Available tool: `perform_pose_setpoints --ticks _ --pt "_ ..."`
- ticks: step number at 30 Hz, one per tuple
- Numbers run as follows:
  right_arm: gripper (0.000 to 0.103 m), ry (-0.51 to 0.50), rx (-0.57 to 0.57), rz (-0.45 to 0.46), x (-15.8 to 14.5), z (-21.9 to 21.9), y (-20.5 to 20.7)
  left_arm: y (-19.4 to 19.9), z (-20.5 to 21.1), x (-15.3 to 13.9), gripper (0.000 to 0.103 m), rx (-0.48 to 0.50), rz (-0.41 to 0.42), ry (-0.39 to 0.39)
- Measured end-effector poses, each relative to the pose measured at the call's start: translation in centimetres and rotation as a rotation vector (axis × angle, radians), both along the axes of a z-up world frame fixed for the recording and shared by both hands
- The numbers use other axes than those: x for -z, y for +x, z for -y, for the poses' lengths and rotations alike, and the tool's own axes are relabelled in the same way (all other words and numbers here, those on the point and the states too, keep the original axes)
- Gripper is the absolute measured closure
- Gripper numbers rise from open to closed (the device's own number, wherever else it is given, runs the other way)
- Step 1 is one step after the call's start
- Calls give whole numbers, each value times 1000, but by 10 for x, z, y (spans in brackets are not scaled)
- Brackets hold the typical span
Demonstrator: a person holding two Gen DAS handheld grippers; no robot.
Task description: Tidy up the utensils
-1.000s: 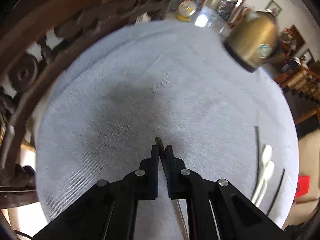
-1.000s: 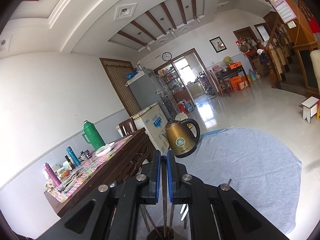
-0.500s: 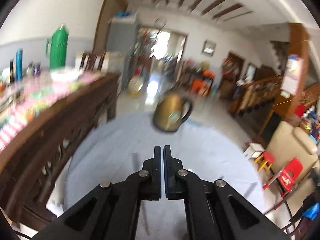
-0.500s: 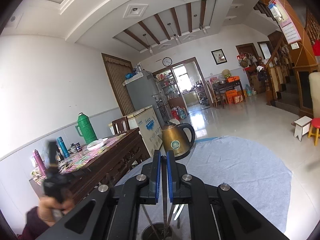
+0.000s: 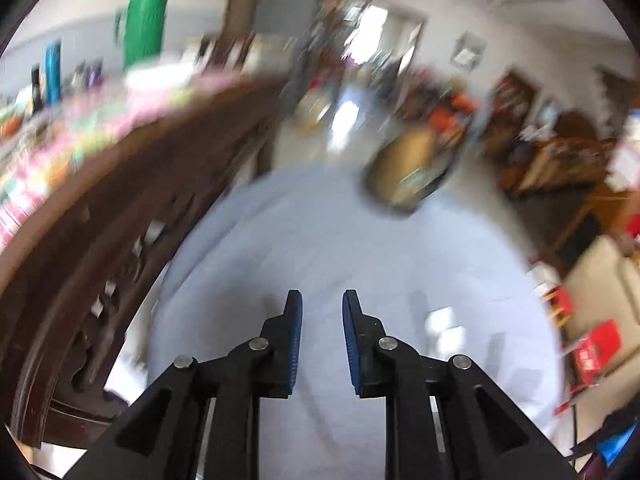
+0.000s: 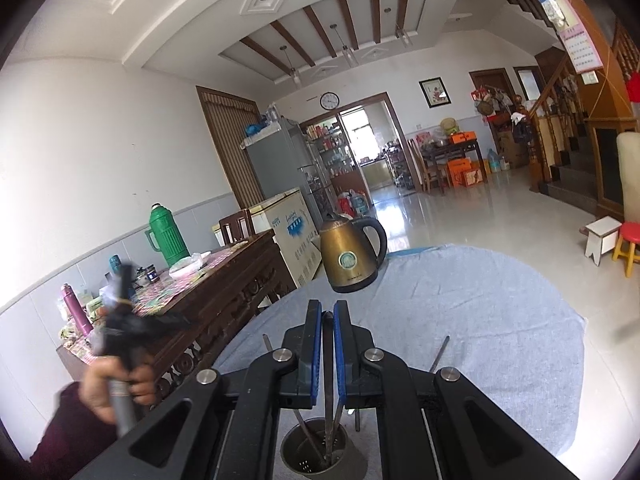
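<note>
In the right wrist view my right gripper is shut on a thin metal utensil whose lower end stands in a perforated steel utensil holder right below, with other utensils in it. Two loose utensils lie on the blue-grey cloth, one to the left and one to the right. The left gripper is blurred at the far left, held in a hand. In the blurred left wrist view my left gripper is open and empty above the cloth.
A gold electric kettle stands at the far edge of the cloth, also blurred in the left wrist view. A dark carved wooden table with a green thermos and bottles stands to the left. A red stool is on the floor at the right.
My left gripper let go of the utensil it held, swung up and away from the cloth, and has opened. My right gripper stays shut on its utensil over the holder.
</note>
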State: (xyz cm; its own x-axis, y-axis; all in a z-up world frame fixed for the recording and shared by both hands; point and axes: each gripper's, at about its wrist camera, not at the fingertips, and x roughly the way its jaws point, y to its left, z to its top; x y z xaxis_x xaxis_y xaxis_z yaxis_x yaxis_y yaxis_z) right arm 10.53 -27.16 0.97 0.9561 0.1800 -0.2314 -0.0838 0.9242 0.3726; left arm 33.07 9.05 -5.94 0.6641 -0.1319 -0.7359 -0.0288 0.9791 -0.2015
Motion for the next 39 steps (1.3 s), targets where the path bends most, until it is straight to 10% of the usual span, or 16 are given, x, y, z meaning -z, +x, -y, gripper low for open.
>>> perform_pose_setpoints --ticks 7,19,22,29,39 --pt "96 43 -34 -31 13 11 25 98 -37 111 82 -143 -307 -38" --pt "96 80 -42 -77 29 24 46 142 -5 158 80 -132 -375 -26" --pt "96 91 -41 -78 29 24 48 146 1 160 97 -119 -370 24" --pt "96 97 -41 -65 26 24 42 112 5 135 98 -78 -264 3" --pt "96 66 -13 -34 23 3 25 -34 41 -2 98 69 172 7"
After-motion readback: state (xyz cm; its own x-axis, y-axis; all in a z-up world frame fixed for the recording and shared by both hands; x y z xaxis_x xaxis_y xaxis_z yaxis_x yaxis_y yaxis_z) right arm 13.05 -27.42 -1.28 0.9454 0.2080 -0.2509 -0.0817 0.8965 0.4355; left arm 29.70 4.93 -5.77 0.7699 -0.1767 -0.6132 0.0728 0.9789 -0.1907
